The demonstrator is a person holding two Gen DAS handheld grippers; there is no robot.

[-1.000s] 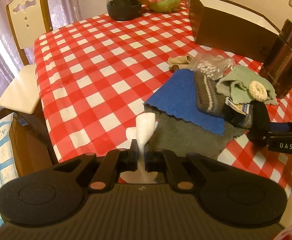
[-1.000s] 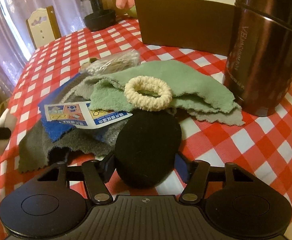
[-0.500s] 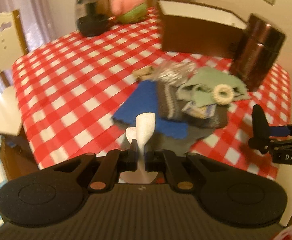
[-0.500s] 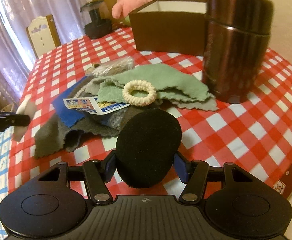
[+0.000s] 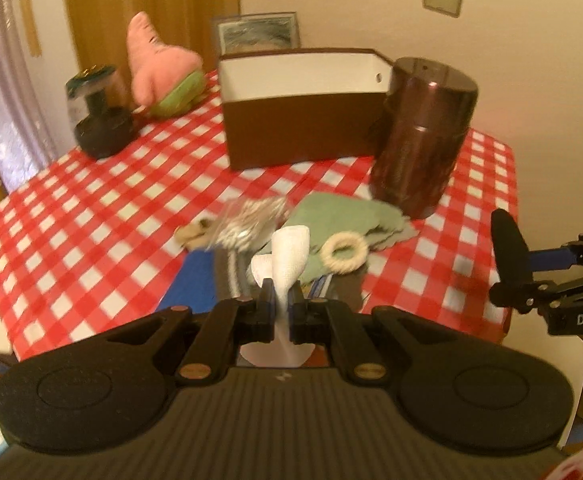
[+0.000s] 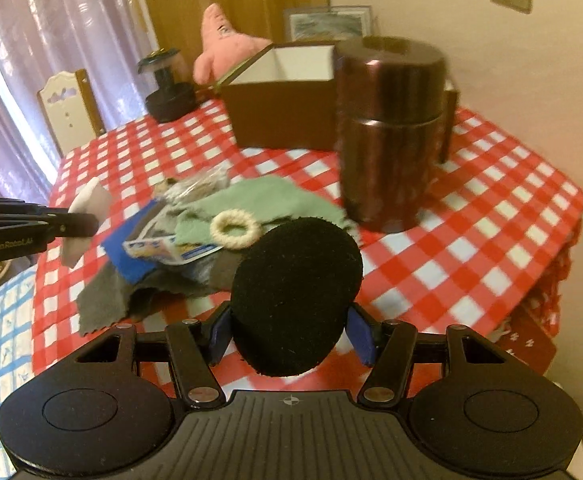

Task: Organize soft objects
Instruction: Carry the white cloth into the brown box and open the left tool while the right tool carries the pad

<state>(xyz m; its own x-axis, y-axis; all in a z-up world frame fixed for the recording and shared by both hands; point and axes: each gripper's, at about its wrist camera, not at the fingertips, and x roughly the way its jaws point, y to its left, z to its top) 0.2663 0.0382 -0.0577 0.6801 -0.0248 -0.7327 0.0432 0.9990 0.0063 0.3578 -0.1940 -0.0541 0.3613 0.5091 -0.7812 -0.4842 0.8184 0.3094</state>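
Between the fingers of your left hand-held gripper (image 5: 278, 307) sits a white cloth piece (image 5: 287, 264), pinched tight and standing up in a soft, woven cone, held above the near edge of the surface (image 5: 91, 220). Your right hand-held gripper (image 6: 289, 336) is clamped on a black foam pad (image 6: 295, 294), round, matte and spongy, also held in the air. The likely goal is the brown box (image 5: 303, 120), open-topped with white inner walls, well apart behind the pile. Carry each piece high enough to clear the tall, glossy brown canister (image 5: 423, 136) beside the box, and let go only once past the rim. Below you, a fuzzy green cloth (image 5: 343, 216) carries a cream ribbed ring (image 5: 343, 254); the blue felt (image 6: 131, 256) and grey felt (image 6: 103, 300) lie flat and limp.
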